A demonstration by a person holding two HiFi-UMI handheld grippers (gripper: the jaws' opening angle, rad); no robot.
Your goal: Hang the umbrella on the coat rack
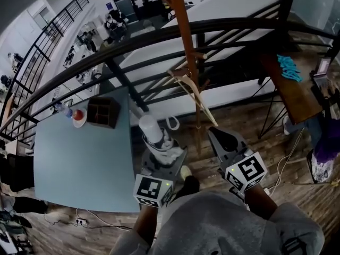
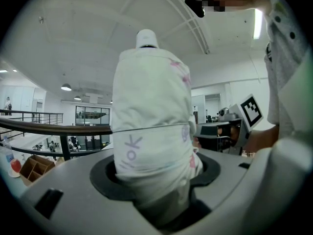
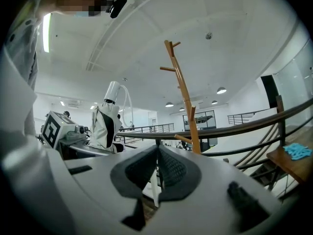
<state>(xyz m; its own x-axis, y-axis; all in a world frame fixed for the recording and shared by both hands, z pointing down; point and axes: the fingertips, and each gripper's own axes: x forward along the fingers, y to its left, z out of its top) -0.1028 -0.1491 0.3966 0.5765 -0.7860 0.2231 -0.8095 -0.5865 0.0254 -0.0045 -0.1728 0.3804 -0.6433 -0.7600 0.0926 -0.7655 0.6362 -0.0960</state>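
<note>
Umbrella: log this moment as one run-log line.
left gripper: shut on umbrella | right gripper: shut, empty | coat rack: ahead, umbrella not yet hung

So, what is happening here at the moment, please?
A person holds a gripper in each hand. The left gripper is closed on a folded white umbrella, which stands upright in it. The right gripper is shut and empty. The wooden coat rack stands just ahead, beside the railing. The umbrella is not yet hung on it.
</note>
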